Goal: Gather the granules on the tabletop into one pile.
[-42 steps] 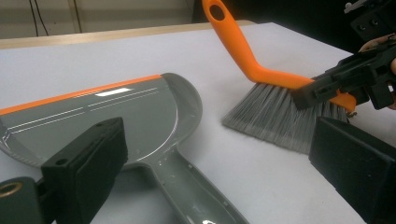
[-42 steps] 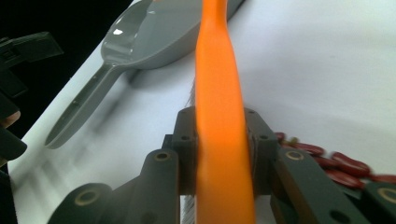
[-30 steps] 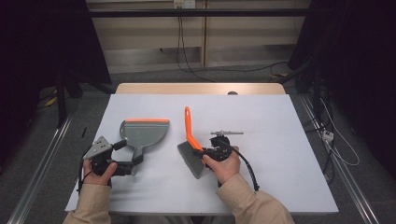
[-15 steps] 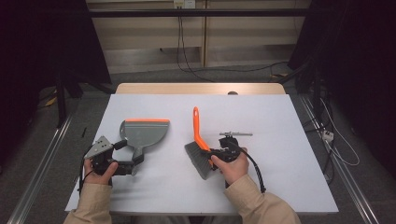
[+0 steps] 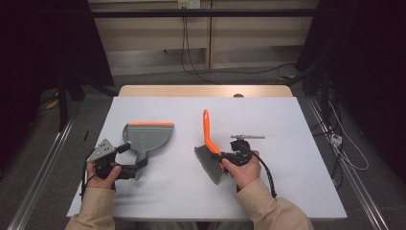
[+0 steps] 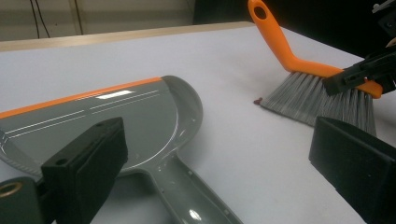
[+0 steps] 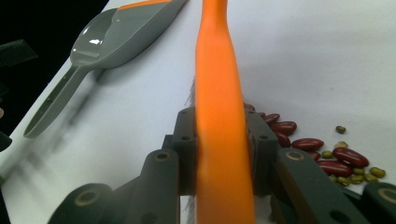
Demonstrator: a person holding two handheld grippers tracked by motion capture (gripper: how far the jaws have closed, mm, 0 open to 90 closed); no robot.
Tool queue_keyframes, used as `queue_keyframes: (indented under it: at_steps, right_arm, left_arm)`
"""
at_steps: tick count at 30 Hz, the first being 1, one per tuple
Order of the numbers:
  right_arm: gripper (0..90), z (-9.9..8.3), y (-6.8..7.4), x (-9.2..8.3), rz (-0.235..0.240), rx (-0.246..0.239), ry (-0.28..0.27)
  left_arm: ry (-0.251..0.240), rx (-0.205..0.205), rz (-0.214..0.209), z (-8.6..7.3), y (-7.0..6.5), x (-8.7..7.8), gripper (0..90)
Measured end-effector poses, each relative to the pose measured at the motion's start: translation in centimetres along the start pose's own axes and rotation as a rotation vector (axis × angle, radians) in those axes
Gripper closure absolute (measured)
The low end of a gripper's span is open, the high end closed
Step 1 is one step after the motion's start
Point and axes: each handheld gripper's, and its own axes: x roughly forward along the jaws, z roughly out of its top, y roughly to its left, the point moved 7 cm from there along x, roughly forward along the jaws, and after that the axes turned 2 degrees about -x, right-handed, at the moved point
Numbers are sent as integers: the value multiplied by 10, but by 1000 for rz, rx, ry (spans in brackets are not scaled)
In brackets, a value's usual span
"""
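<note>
Right gripper (image 5: 229,158) is clamped on the orange spine of a hand brush (image 5: 209,148), jaws pressed tight against its sides, so the grey bristles rest on the table (image 5: 297,143) and the handle points away from the person. Beside the bristles lies a small heap of red and green beans (image 7: 327,149), apparently waiting to be swept. Across the table, well apart, the left gripper (image 5: 125,170) has its jaws spread wide around the handle of a grey dustpan (image 5: 148,139), not visibly squeezing it. The pan lies flat, its orange lip turned away.
</note>
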Motion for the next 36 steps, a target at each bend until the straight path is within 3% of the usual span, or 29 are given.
queue_keyframes:
  at_steps: [5,12,16,21,24,26,36]
  right_arm:
    - [712,3,1,-3,8,5,-6]
    - [713,20,16,-6,50,-9,-46]
    - [713,30,26,13,61,7,-45]
    - [713,34,35,41,80,66,-40]
    - [712,31,29,54,36,66,-15]
    - [711,31,21,54,31,103,-6]
    - [711,20,-5,23,-22,148,-13]
  left_arm:
    - [3,2,-1,0,0,0,42]
    - [-1,1,0,1,0,1,42]
    - [6,4,-5,0,1,2,42]
    - [2,0,-5,1,2,3,42]
    - [2,-1,-6,1,2,3,42]
    - [1,0,-6,1,2,3,42]
    - [4,8,-3,1,-1,4,42]
